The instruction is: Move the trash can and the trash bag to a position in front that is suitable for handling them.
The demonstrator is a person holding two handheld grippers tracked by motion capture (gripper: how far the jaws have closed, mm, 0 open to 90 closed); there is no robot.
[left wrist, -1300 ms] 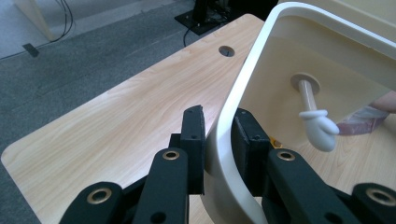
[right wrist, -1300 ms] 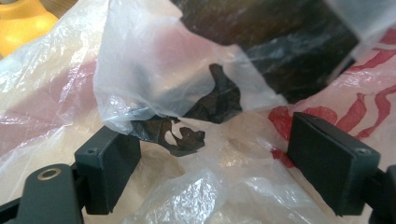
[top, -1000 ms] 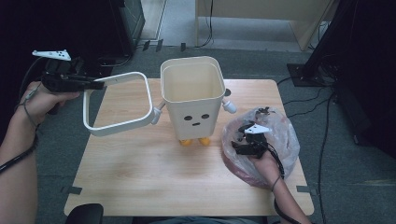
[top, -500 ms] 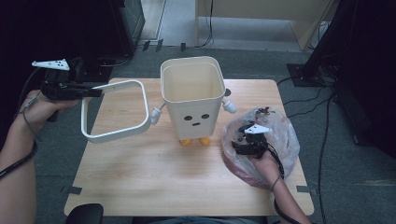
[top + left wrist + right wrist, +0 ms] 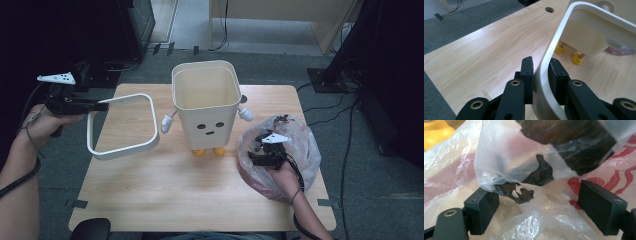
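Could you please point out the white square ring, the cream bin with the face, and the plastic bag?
white square ring [image 5: 131,150], high view, on its near edge.
cream bin [image 5: 209,126], high view, on its front wall by the face.
plastic bag [image 5: 304,150], high view, on its right side.

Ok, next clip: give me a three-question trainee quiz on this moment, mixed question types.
1. True or false: the left gripper is clamped on the white square rim.
2. Where is the right gripper? A) inside the bin B) at the plastic bag C) on the floor
3. What colour are the feet of the cream bin?

Key: 1 true; 2 B, open jaws at the plastic bag; 3 yellow.
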